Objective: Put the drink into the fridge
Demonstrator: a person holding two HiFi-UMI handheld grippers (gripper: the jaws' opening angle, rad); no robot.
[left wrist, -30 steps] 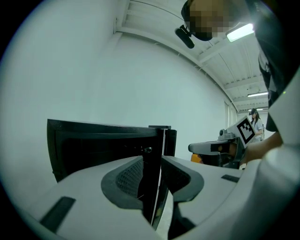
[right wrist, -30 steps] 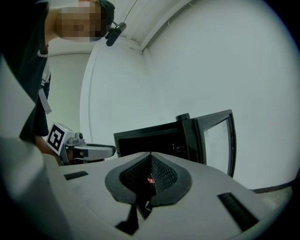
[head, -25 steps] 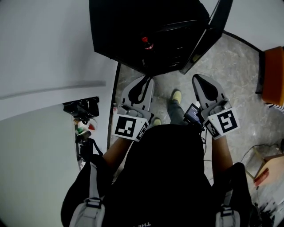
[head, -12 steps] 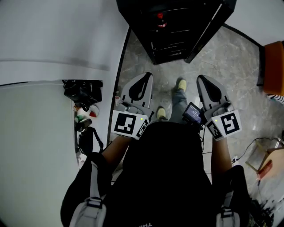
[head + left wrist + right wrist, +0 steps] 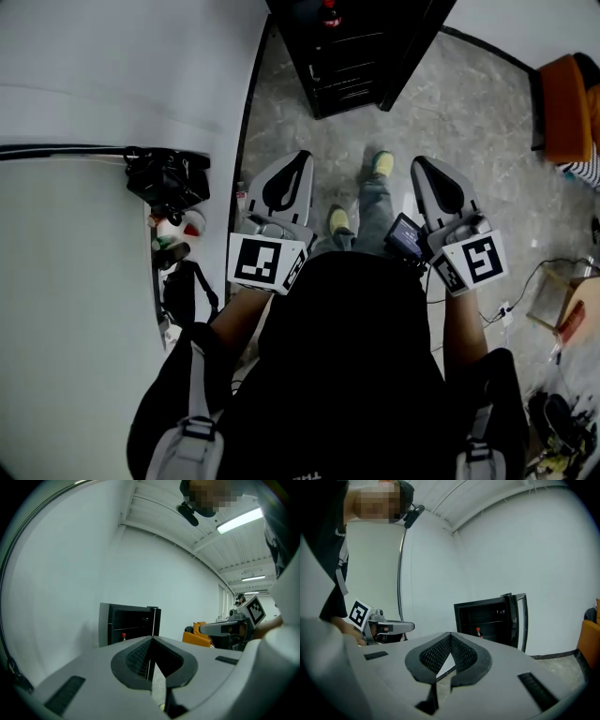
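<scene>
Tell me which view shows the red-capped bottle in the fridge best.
The right gripper view: the red-capped bottle stands whole inside the open fridge, seen front-on. The left gripper view shows it smaller and dimmer. The head view catches only its top, at the picture's upper edge.

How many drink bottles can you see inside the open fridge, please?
1: a red-capped bottle stands inside the black fridge; its dark interior may hide others.
</scene>
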